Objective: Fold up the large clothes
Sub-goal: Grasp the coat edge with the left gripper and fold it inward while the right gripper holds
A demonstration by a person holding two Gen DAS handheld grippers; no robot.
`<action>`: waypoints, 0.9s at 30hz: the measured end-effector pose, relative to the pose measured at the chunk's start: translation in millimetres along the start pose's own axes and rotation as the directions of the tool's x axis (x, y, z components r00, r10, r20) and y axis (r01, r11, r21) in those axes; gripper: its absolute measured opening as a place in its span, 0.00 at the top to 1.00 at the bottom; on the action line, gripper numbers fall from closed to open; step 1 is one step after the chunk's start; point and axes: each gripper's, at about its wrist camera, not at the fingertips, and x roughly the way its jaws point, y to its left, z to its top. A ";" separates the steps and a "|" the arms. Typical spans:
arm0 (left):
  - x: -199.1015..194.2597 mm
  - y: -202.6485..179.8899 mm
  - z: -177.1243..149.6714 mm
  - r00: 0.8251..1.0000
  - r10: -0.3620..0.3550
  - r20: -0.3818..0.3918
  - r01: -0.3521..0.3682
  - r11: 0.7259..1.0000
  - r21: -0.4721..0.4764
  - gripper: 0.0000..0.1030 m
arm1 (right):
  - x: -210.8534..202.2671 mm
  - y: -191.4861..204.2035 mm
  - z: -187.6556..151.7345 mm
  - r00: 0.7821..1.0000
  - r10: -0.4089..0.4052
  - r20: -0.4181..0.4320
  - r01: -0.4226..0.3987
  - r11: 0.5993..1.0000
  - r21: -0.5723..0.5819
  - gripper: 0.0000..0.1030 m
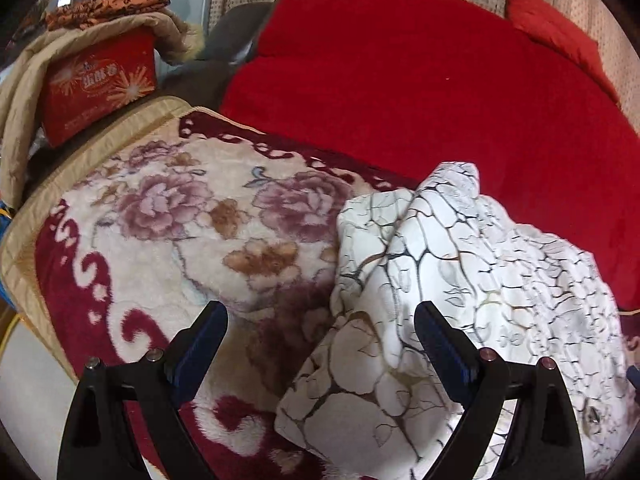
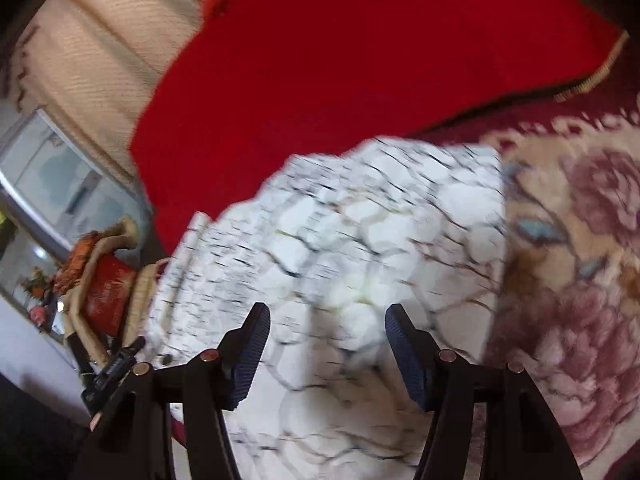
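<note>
A white garment (image 1: pixel 460 280) with a dark crackle print lies bunched on the bed, partly folded over itself. In the left wrist view my left gripper (image 1: pixel 320 320) hovers open over the garment's left edge; its right finger (image 1: pixel 440 340) is above the cloth and its left finger (image 1: pixel 200 344) is above the blanket. The right wrist view is blurred by motion. There the same garment (image 2: pixel 360 240) fills the middle, and my right gripper (image 2: pixel 328 314) stands open just over it, with cloth showing in the gap and no pad pressing on it.
The garment rests on a plush floral blanket (image 1: pixel 180 220) with a dark red border. Behind it lie a bright red blanket (image 1: pixel 420 92) and a red pillow (image 1: pixel 552 28). A red box (image 1: pixel 100 84) under beige bedding sits at the far left.
</note>
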 end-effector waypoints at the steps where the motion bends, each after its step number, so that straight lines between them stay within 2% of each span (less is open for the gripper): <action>1: 0.7 -0.1 0.0 1.000 -0.014 -0.004 0.014 1.000 -0.004 0.08 | -0.6 6.5 0.1 0.999 0.032 0.011 -0.032 0.999 -0.013 0.37; 4: 6.8 -1.7 -0.4 0.998 -0.060 -0.033 0.060 0.998 -0.007 0.08 | 4.2 25.2 -4.5 0.997 0.078 0.015 -0.077 0.996 -0.053 0.37; 7: 16.3 -4.8 -0.4 0.991 -0.108 -0.076 0.107 0.994 -0.014 0.08 | 17.1 44.3 -13.3 0.995 0.098 -0.021 -0.099 0.992 -0.072 0.37; 10: 28.0 -9.9 0.6 0.978 -0.171 -0.123 0.170 0.985 -0.019 0.08 | 40.3 55.3 -24.6 0.993 0.067 -0.096 -0.074 0.994 -0.075 0.37; 12: 38.8 -10.5 0.8 0.962 -0.218 -0.166 0.213 0.976 -0.048 0.08 | 57.6 55.0 -30.9 0.988 -0.002 -0.152 -0.011 0.997 -0.082 0.38; 13: 44.9 -9.1 0.5 0.949 -0.253 -0.190 0.242 0.967 -0.080 0.08 | 60.4 56.8 -33.4 0.989 -0.020 -0.146 0.005 0.995 -0.100 0.38; 14: 51.8 -6.2 0.0 0.931 -0.294 -0.215 0.271 0.954 -0.127 0.08 | 59.6 59.1 -34.5 0.990 -0.026 -0.141 0.010 0.994 -0.113 0.38; 16: 60.7 -1.5 -1.3 0.912 -0.334 -0.237 0.291 0.936 -0.197 0.08 | 58.6 60.5 -34.7 0.989 -0.021 -0.145 0.004 0.993 -0.118 0.38; 18: 62.5 0.2 -1.4 0.909 -0.351 -0.223 0.302 0.926 -0.227 0.08 | 59.2 57.0 -33.7 0.988 0.001 -0.152 -0.016 0.995 -0.096 0.38; 20: 62.1 -1.3 -0.8 0.904 -0.371 -0.215 0.320 0.917 -0.237 0.17 | 56.2 49.7 -30.6 0.987 0.023 -0.158 -0.034 0.997 -0.070 0.38; 21: 60.0 -4.0 -0.3 0.909 -0.362 -0.209 0.315 0.922 -0.225 0.27 | 55.4 48.6 -30.1 0.987 0.028 -0.160 -0.039 0.997 -0.064 0.38; 22: 58.7 -6.0 0.2 0.913 -0.353 -0.205 0.311 0.927 -0.211 0.29 | 55.8 47.6 -30.0 0.986 0.031 -0.161 -0.041 0.997 -0.062 0.38; 26: 62.5 -6.1 2.7 0.912 -0.355 -0.205 0.308 0.923 -0.230 0.28 | 54.9 52.1 -31.6 0.987 0.021 -0.161 -0.034 0.996 -0.078 0.38; 27: 64.2 -4.0 3.3 0.909 -0.363 -0.206 0.311 0.918 -0.247 0.22 | 55.5 52.9 -31.9 0.987 0.020 -0.161 -0.033 0.996 -0.081 0.38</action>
